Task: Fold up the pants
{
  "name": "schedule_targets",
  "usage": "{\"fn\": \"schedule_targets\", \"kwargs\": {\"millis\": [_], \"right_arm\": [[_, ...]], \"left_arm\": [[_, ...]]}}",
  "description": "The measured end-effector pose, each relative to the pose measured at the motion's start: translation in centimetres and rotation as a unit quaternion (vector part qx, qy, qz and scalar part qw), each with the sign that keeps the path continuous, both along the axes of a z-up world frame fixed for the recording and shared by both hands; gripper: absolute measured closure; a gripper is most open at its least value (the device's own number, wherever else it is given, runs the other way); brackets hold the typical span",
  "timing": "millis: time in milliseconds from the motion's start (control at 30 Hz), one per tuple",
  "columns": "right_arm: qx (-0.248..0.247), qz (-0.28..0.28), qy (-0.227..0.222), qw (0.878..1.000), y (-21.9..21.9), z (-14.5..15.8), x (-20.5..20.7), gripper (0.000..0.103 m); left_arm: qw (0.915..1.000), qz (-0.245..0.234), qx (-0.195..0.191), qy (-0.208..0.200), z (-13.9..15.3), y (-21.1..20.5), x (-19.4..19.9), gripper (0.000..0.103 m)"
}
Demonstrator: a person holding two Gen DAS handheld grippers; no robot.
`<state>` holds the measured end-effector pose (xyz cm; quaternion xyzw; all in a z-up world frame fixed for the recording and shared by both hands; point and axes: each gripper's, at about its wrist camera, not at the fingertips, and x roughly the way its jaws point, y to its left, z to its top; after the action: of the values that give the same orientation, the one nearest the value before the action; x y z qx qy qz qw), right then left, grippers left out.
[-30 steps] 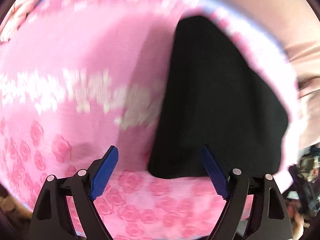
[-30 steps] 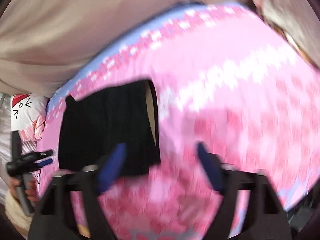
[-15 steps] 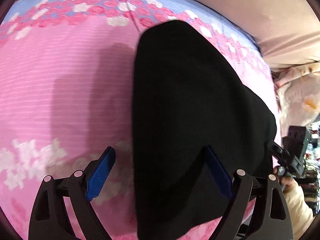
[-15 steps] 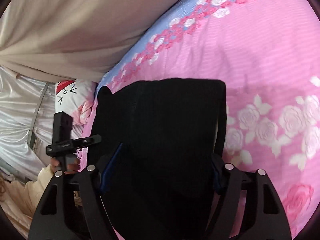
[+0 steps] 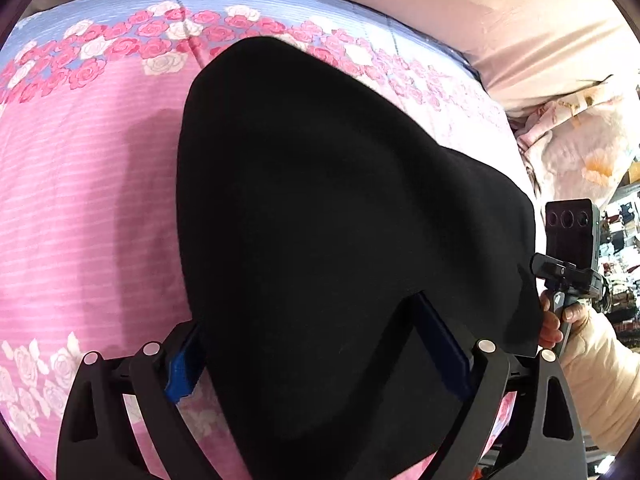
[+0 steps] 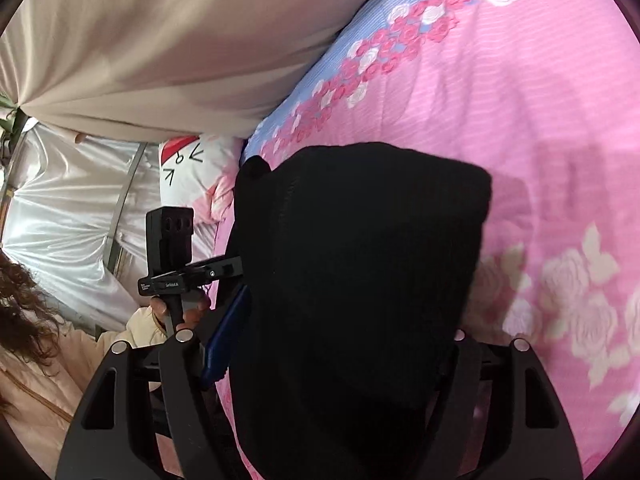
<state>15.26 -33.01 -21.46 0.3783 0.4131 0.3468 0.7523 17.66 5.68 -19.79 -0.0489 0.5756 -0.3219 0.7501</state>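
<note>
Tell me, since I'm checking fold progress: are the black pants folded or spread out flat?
Folded: the black pants form one compact dark block on the pink bedspread, with no separate legs showing. How many layers cannot be told.

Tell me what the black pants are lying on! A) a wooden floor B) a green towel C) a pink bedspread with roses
C: the black pants spread across the pink bedspread with roses, and the right wrist view shows the same rose print beside them.

Black pants (image 5: pixel 340 220) lie on the pink rose bedsheet (image 5: pixel 80 200), their near end between the left gripper's (image 5: pixel 316 340) spread blue fingers (image 5: pixel 182 364)
</note>
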Motion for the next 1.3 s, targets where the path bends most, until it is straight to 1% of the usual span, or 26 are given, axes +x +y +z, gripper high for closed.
{"fn": "schedule_targets", "kwargs": {"millis": [33, 67, 100, 133, 200, 267, 300, 333, 367, 467, 533, 600, 667, 700, 833, 967, 1100, 1200, 1300], "right_arm": [[-0.004, 0.004, 0.007, 1.0, -0.1, -0.1, 0.0, 0.039], [-0.025, 0.003, 0.014, 1.0, -0.7, 0.0, -0.4, 0.039], [-0.034, -0.003, 0.017, 0.999, -1.4, 0.0, -1.0, 0.039], [-0.036, -0.011, 0.025, 0.999, -2.0, 0.0, -1.6, 0.038], [-0.034, -0.007, 0.031, 0.999, -2.2, -0.4, -2.0, 0.038], [-0.018, 0.0, 0.026, 1.0, -1.3, -0.6, -1.3, 0.036], [-0.018, 0.008, 0.017, 1.0, -0.4, -0.4, -0.7, 0.036], [-0.017, 0.016, 0.008, 1.0, 0.3, -0.2, -0.2, 0.039], [-0.018, 0.02, 0.0, 1.0, 1.2, 0.0, 0.4, 0.051], [-0.02, 0.003, 0.001, 1.0, 1.8, 0.2, 1.1, 0.065], [-0.048, -0.009, 0.0, 0.999, 2.2, 1.3, 0.6, 0.069], [-0.075, -0.018, 0.004, 0.997, 2.8, 2.2, 0.1, 0.071], [-0.102, -0.03, 0.007, 0.994, 3.3, 3.4, -0.5, 0.072], [-0.105, -0.035, 0.008, 0.994, 3.4, 3.8, -0.8, 0.072], [-0.097, -0.056, 0.011, 0.994, 3.9, 6.4, -2.8, 0.073], [-0.094, -0.053, 0.032, 0.994, 4.8, 7.8, -5.5, 0.073], [-0.089, -0.035, 0.061, 0.994, 5.6, 7.6, -8.6, 0.073], [-0.091, -0.017, 0.085, 0.992, 6.7, 7.2, -10.7, 0.073], [-0.093, 0.0, 0.113, 0.989, 7.6, 6.7, -12.6, 0.073]], "left_arm": [[1.0, 0.0, 0.0, -0.003, 0.0, 0.0, 0.0, 0.013], [1.0, 0.001, 0.002, -0.005, 0.2, 0.0, 0.0, 0.015], [0.9999, 0.003, 0.011, -0.01, 0.3, 0.2, -0.1, 0.022], [0.9999, 0.003, 0.01, -0.009, 0.3, 0.3, -0.1, 0.027], [0.9999, 0.011, -0.007, 0.005, 0.1, 1.2, -0.1, 0.027], [0.9999, 0.008, -0.008, -0.004, -0.1, 1.5, -0.3, 0.027], [0.9999, 0.006, -0.008, -0.009, -0.1, 1.4, -0.4, 0.027], [0.9999, 0.005, -0.009, -0.012, -0.1, 1.3, -0.3, 0.028], [0.9998, 0.004, -0.015, -0.011, -0.1, 1.3, -0.3, 0.028], [0.9997, 0.009, -0.02, -0.007, -0.3, 1.2, 0.2, 0.045], [0.9992, 0.012, -0.038, 0.006, 0.0, 2.0, 0.4, 0.065], [0.999, 0.008, -0.043, 0.006, 0.5, 1.9, 0.2, 0.069], [0.9996, 0.001, -0.027, -0.009, 1.2, 1.1, -0.4, 0.071], [0.9996, -0.002, -0.022, -0.016, 1.6, 0.9, -0.8, 0.072], [0.9993, 0.015, -0.031, -0.017, 3.6, 0.9, -1.7, 0.074], [0.9986, 0.023, -0.047, -0.004, 5.8, 2.0, -4.2, 0.074], [0.9975, 0.034, -0.052, 0.033, 7.2, 3.7, -8.4, 0.074], [0.9962, 0.045, -0.048, 0.058, 6.9, 5.2, -11.3, 0.074], [0.9956, 0.047, -0.03, 0.075, 6.4, 6.0, -13.9, 0.074]]}}
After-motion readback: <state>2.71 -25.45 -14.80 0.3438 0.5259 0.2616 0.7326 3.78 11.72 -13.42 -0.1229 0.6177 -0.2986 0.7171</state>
